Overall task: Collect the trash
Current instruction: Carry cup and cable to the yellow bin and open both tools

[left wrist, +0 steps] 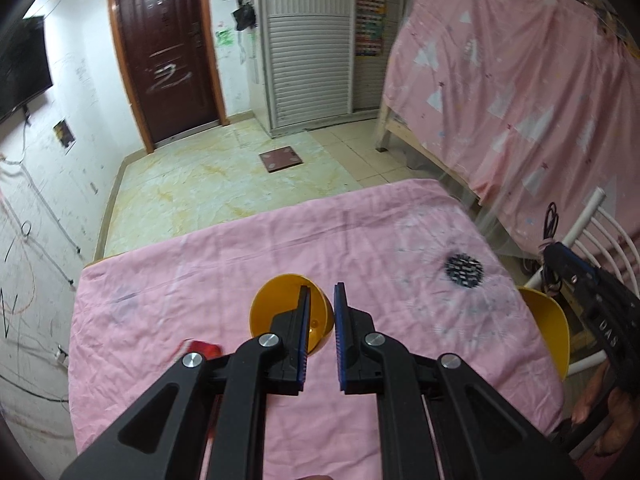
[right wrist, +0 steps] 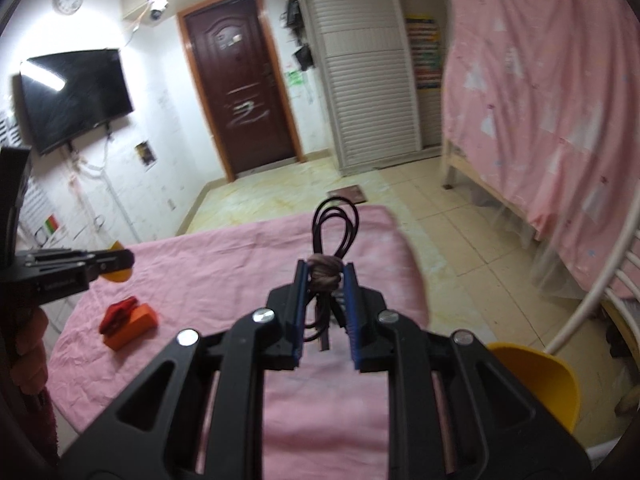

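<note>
1. Left wrist view: left gripper [left wrist: 322,292], jaws drawn in and empty, before a yellow bowl [left wrist: 280,304] on the pink cloth [left wrist: 200,264].
2. Right wrist view only: right gripper [right wrist: 325,270] pinching a tied black cable [right wrist: 334,220]; orange box [right wrist: 134,326] on the cloth.

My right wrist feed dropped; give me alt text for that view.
The right hand-held gripper is shut on a coiled black cable above the pink-covered table. An orange block lies at left.
</note>
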Demonstrator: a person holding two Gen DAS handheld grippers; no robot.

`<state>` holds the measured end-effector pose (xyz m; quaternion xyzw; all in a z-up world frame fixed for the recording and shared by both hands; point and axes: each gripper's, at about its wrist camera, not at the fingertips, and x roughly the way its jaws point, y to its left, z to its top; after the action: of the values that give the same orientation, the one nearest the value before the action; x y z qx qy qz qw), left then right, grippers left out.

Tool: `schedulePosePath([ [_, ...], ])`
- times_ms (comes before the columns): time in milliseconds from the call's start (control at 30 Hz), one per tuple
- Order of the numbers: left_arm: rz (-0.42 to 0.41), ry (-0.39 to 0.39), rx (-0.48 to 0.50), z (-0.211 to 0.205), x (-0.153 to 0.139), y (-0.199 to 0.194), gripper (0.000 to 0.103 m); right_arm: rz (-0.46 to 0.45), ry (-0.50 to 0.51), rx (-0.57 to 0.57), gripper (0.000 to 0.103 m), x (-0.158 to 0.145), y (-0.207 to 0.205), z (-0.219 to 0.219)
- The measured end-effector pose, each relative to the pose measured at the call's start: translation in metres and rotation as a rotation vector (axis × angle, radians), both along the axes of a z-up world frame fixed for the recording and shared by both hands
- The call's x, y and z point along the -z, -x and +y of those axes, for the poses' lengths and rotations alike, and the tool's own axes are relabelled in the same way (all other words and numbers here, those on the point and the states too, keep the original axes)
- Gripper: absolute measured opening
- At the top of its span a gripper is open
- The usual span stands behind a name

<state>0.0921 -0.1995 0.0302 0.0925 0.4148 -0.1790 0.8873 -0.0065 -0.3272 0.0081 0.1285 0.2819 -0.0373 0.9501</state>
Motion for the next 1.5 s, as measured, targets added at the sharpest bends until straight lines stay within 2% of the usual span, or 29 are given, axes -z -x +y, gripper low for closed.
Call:
schedulePosePath([
  [267, 0.004, -0.037, 0.092, -0.057, 0.008, 0.018, 0.004, -0.004, -0.031, 0.129, 0.016, 0.013, 0.037, -0.063],
  [467, 0.01, -0.059, 0.162, -0.101, 0.012, 0.034, 0.004, 0.026, -0.046, 0.216, 0.017, 0.031, 0.064, -0.107],
  [700, 0.013, -0.094, 0.234, -0.147, 0.021, 0.054, 0.004, 0.051, -0.084, 0.27, 0.02, 0.053, 0.086, -0.137],
  [833, 0.009, -0.114, 0.27, -0.17, 0.023, 0.067, 0.004, 0.044, -0.095, 0.279, 0.04, 0.056, 0.095, -0.148],
  [900, 0.007, -0.121, 0.288, -0.181, 0.024, 0.072, 0.004, 0.034, -0.101, 0.284, 0.04, 0.055, 0.098, -0.153],
  [1000, 0.023, -0.105, 0.343, -0.202, 0.023, 0.083, 0.004, 0.011, -0.123, 0.301, 0.04, 0.054, 0.104, -0.162],
  [1100, 0.066, -0.045, 0.433, -0.225, 0.023, 0.096, 0.004, -0.021, -0.144, 0.33, 0.04, 0.051, 0.116, -0.173],
  [1233, 0.12, 0.004, 0.506, -0.253, 0.029, 0.107, 0.004, -0.047, -0.161, 0.36, 0.04, 0.047, 0.129, -0.184],
  [1300, 0.135, 0.015, 0.521, -0.263, 0.032, 0.11, 0.006, -0.058, -0.168, 0.369, 0.04, 0.046, 0.134, -0.188],
  [1467, 0.137, -0.009, 0.533, -0.277, 0.037, 0.121, 0.03, -0.075, -0.175, 0.367, 0.043, 0.046, 0.139, -0.19],
  [1500, 0.13, -0.014, 0.534, -0.278, 0.038, 0.123, 0.031, -0.075, -0.174, 0.365, 0.045, 0.046, 0.138, -0.189],
])
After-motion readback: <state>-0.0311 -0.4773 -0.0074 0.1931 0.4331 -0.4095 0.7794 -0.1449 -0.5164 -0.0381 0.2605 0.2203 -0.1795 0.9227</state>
